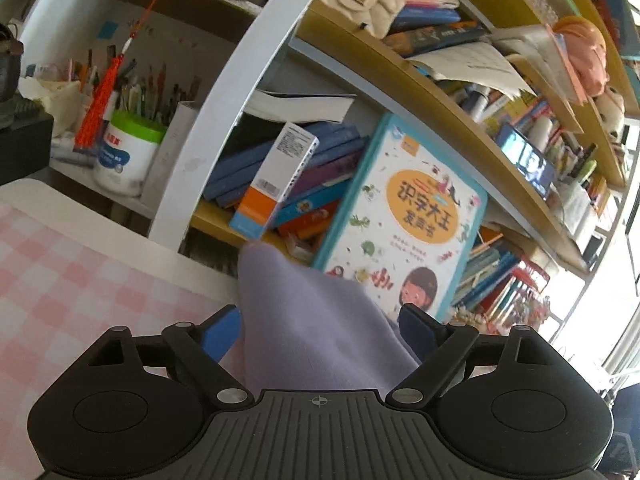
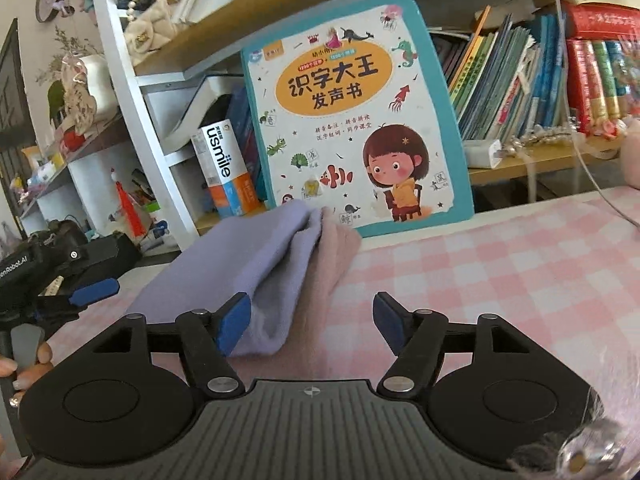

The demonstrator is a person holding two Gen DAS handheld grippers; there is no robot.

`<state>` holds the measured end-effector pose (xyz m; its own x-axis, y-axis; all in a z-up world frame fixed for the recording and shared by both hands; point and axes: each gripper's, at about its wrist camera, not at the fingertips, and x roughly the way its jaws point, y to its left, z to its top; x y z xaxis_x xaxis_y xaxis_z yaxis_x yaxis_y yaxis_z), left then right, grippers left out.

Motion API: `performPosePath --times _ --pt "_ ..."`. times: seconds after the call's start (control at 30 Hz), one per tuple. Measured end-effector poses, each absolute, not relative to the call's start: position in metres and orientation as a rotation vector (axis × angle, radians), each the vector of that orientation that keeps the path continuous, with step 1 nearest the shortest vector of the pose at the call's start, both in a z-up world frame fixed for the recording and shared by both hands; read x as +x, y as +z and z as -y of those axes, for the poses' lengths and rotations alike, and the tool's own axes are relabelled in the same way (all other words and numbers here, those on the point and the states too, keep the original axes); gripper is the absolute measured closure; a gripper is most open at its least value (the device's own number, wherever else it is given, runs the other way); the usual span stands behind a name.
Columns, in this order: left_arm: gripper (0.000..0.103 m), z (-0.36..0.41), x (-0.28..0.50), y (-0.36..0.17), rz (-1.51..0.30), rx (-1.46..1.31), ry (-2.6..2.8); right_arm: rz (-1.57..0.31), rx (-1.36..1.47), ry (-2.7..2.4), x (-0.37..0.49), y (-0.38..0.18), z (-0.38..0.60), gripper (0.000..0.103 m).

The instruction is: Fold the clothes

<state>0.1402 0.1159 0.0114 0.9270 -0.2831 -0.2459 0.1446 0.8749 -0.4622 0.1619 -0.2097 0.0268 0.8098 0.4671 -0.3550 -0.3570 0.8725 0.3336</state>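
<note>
A lilac garment (image 2: 240,264) lies folded on the pink checked tablecloth (image 2: 500,280), with a pale pink garment (image 2: 320,280) under or beside it on its right. My right gripper (image 2: 312,328) is open, its blue pads (image 2: 234,328) straddling the near end of the lilac fold. In the left wrist view the lilac cloth (image 1: 316,320) rises between the open fingers of my left gripper (image 1: 320,332), whose blue pads (image 1: 220,332) stand wide apart. The left gripper also shows at the left edge of the right wrist view (image 2: 94,291), beside the garment.
A large children's book (image 2: 352,120) leans against the bookshelf right behind the clothes. A toothbrush box (image 2: 224,168) and stacked books stand to its left. A pen pot (image 1: 128,156) and red tassel (image 1: 100,100) sit further left. A pink plush (image 2: 630,152) is at the right.
</note>
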Motion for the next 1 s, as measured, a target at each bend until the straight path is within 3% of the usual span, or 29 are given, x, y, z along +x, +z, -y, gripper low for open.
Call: performPosePath --times 0.27,0.6,0.7,1.0 --pt "0.009 -0.088 0.09 0.017 -0.316 -0.286 -0.166 -0.406 0.188 0.438 0.107 0.03 0.205 0.032" --pt "0.002 -0.054 0.059 0.015 -0.38 -0.09 -0.108 -0.37 0.006 0.349 0.057 0.032 0.184 0.005" --pt "0.002 -0.048 0.059 0.012 -0.414 -0.053 -0.084 -0.32 -0.063 0.339 0.047 0.032 0.175 0.001" --pt "0.001 -0.038 0.049 0.004 -0.416 0.02 -0.019 -0.367 -0.091 0.321 0.056 0.029 0.169 0.001"
